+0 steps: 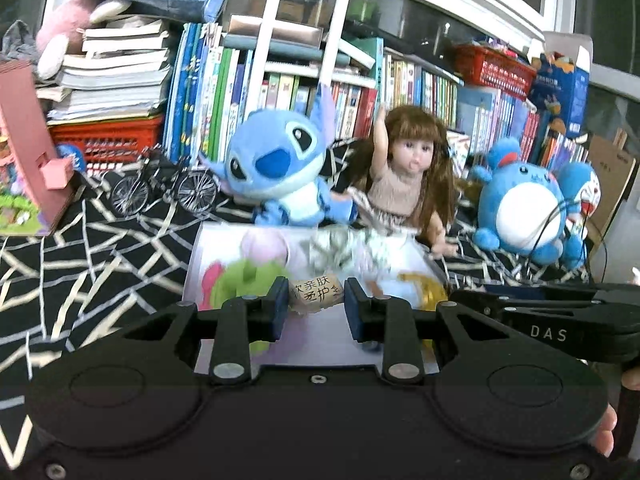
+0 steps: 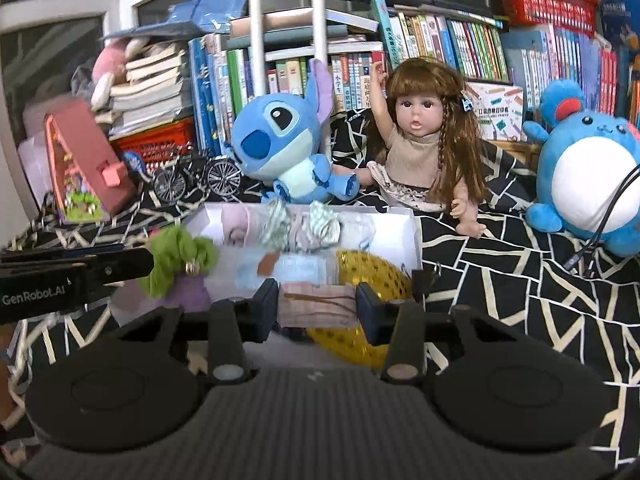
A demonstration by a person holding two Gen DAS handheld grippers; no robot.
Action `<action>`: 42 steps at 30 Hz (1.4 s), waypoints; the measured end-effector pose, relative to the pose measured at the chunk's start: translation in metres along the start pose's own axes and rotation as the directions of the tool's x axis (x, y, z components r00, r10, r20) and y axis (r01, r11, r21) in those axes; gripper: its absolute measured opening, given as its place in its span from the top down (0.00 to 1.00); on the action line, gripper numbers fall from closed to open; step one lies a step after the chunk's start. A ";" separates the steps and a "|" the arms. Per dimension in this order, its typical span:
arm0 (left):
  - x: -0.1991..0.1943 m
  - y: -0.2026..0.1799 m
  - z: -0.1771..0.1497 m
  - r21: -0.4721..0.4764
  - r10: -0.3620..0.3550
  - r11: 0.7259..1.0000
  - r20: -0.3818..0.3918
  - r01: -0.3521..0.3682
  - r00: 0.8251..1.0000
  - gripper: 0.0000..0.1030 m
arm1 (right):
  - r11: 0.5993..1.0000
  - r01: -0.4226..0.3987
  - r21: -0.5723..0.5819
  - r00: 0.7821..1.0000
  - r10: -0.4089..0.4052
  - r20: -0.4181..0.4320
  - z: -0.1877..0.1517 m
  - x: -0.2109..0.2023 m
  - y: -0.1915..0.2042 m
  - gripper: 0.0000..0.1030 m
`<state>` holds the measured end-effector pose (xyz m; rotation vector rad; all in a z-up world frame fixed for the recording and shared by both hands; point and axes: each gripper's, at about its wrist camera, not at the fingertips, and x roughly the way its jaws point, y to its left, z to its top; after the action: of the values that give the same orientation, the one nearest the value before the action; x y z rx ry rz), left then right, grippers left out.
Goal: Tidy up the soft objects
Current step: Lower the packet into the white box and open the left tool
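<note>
Both hands are lifting soft things out of the white box (image 2: 414, 232) that sits on the black-and-white cloth (image 2: 500, 288), so the step in hand looks like the pick-up part of tidying. The left hand-held gripper (image 1: 316, 310) is clenched on a small tan pack (image 1: 316, 293) with Chinese writing on it; I can read "亲肤" and "柔护", but the rest is cut off. In the right view a green fluffy thing (image 2: 176, 258) seems to hang at the tip of that same gripper, though I cannot tell whether it is stuck to the pack or is a thing of its own. The right hand-held gripper (image 2: 318, 312) is clenched on a folded pink cloth (image 2: 318, 306), held just over the box and beside a gold ball (image 2: 372, 270) with spots. More soft bits still lie in the box, with a blue plush (image 2: 280, 136) and a doll (image 2: 420, 136) sitting right behind it. Next, I think each hand needs to carry its thing clear of the box rim and put it down in its own place, without knocking the toys. One gripper arm reads "DAS" and the other reads "GenRobot.AI". The book spines behind are too small to read.
</note>
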<state>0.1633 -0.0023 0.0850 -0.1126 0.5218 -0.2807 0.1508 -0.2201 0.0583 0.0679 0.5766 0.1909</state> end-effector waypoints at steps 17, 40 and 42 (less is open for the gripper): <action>0.095 0.014 0.048 -0.033 0.086 0.995 -0.095 -0.089 0.992 0.72 | 0.989 -0.041 0.142 0.997 0.050 -0.060 0.052 0.066 -0.007 0.53; 0.140 0.025 0.038 0.017 0.133 0.991 -0.177 -0.132 0.975 0.72 | 0.984 -0.002 0.177 0.993 0.023 -0.115 0.047 0.108 -0.016 0.53; 0.142 0.026 0.037 0.016 0.135 0.991 -0.181 -0.134 0.974 0.72 | 0.984 -0.002 0.177 0.992 0.024 -0.121 0.046 0.111 -0.014 0.53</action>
<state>0.3064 -0.0181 0.0450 -0.0473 0.7073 -0.1604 0.2696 -0.2127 0.0355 0.2333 0.7153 0.1574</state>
